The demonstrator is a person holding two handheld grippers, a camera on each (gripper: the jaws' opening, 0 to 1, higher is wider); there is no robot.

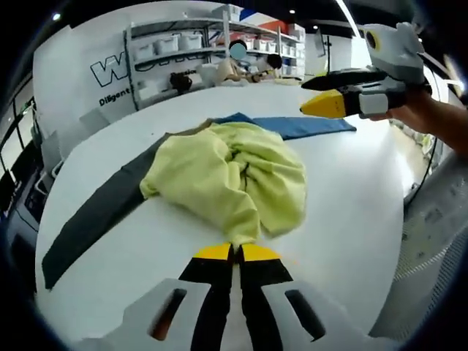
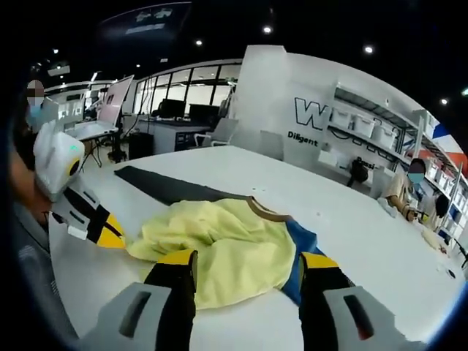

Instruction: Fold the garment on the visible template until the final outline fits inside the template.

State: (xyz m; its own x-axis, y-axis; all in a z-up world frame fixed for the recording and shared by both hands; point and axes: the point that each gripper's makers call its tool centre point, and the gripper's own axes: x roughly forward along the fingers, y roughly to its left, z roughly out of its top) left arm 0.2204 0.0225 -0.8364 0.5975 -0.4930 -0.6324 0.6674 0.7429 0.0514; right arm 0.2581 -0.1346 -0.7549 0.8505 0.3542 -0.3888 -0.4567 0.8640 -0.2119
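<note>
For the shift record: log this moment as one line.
garment: crumpled, unfolded, over template | left gripper: shut on garment edge | right gripper: open above garment | fold: not done

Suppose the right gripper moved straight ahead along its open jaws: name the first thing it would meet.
Most likely the yellow garment, which lies bunched on the white table directly between and ahead of the right gripper's open jaws. How near it lies is unclear.

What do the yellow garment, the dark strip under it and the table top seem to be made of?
Yellow garment: soft matte knit-like fabric, judging by its loose rumpled folds. Dark strip: thin, flat and matte; cloth or mat, I cannot tell which. Table top: hard, smooth white surface with a faint sheen, perhaps laminate.
</note>
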